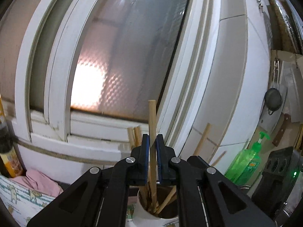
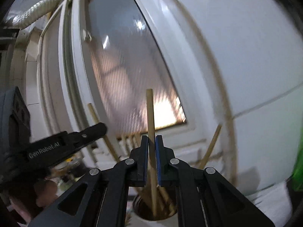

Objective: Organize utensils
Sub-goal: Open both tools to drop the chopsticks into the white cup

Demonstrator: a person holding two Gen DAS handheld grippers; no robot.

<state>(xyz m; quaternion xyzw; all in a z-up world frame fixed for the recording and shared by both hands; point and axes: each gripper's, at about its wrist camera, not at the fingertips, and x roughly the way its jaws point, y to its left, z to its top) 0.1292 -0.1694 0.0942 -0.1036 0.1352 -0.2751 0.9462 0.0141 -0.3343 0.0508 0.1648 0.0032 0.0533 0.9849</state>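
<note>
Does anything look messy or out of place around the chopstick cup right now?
Yes. Chopsticks in the cup splay at different angles, one leaning far toward the wall. Each tool, left and right, grips one upright chopstick above it. Nothing looks spilled.

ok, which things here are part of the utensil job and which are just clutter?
Part of the job:
- chopstick held in left gripper
- chopstick held in right gripper
- white holder cup with more chopsticks standing in it

Just lying about:
- green soap bottle
- pink cloth
- strainer hanging on the wall
- frosted window
</note>
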